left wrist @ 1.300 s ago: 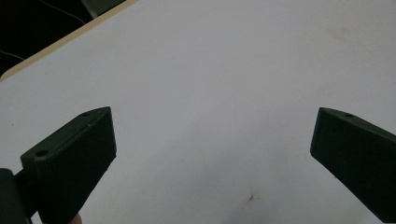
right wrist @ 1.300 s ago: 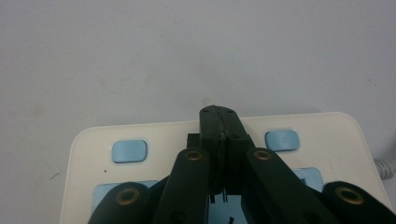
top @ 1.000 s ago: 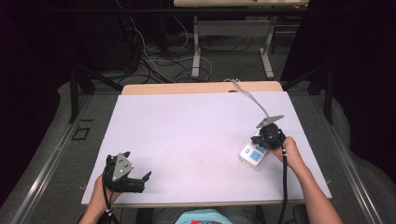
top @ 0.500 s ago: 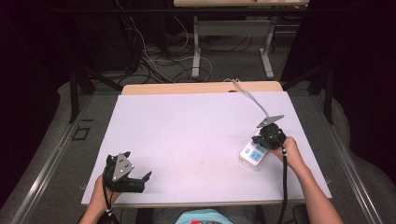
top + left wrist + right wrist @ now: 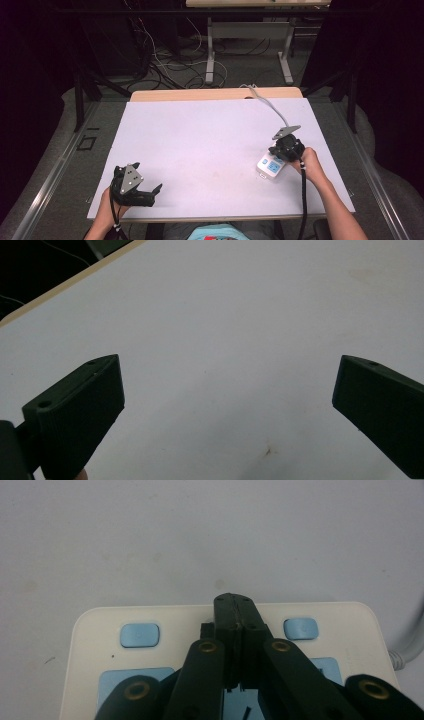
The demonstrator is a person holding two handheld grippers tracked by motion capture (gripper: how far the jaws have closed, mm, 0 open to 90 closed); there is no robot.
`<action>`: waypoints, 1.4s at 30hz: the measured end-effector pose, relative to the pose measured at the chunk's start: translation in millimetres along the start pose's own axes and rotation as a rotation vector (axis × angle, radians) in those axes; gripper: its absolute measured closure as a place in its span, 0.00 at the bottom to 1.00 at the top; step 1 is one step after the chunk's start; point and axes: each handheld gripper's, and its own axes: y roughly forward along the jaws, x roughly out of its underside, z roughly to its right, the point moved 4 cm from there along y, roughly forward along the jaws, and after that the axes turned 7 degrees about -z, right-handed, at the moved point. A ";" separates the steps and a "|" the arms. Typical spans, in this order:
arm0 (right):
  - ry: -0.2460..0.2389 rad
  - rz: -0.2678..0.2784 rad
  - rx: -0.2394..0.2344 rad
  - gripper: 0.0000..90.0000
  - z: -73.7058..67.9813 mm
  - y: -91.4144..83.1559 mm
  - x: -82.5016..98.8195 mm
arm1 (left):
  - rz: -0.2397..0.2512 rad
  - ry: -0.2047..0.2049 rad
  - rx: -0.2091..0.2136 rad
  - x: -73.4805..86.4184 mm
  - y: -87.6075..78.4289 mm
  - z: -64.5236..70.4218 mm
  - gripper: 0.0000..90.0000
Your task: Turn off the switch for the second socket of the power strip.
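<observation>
We note the white rectangular plastic power strip with pale blue buttons and socket faces [image 5: 270, 167] lying flat on the white table top [image 5: 210, 145], near the right edge and towards the person's side. Its light grey cord [image 5: 270, 104] runs from the strip's far end across the table to the far edge, where a strip of tan wood [image 5: 215, 94] shows beyond the white surface.

The right gripper [image 5: 282, 150] sits directly over the power strip, held in the person's right hand [image 5: 310, 162], with its grey three-cornered plate on top. In the right gripper view we see its [image 5: 235, 605] two black jaws pressed flat together, tip to tip, with nothing between them; the joined tips lie above the strip's top face, between two small pale blue buttons [image 5: 140, 635]. We cannot tell whether the tips actually touch the plastic.

The left gripper [image 5: 150, 192] rests low at the near left corner of the table, well apart from the power strip, in the person's left hand [image 5: 107, 205]. In the left gripper view its [image 5: 227, 390] jaws stand spread wide with only bare white table between them.

Beyond the table we see a dark floor with tangled cables [image 5: 165, 60] and the legs of a grey metal stand [image 5: 247, 47].
</observation>
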 end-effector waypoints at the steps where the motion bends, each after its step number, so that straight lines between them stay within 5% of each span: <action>1: -0.012 0.001 0.002 1.00 0.6 -0.3 -0.2 | 0.004 -0.004 0.001 -0.3 0.3 0.4 0.00; 7: 0.029 -0.002 -0.009 1.00 1.5 0.8 0.5 | 0.003 -0.007 -0.001 -0.3 0.4 0.9 0.00; 11: 0.017 -0.014 0.013 1.00 0.6 1.5 -0.1 | 0.003 -0.006 -0.002 -0.3 0.6 0.7 0.00; 22: 0.042 -0.053 -0.025 1.00 2.6 -1.5 1.3 | 0.003 -0.007 -0.002 -0.2 0.7 0.8 0.00; 42: 0.042 -0.045 -0.013 1.00 2.2 -1.3 1.8 | 0.003 -0.004 0.001 -0.2 1.0 1.0 0.00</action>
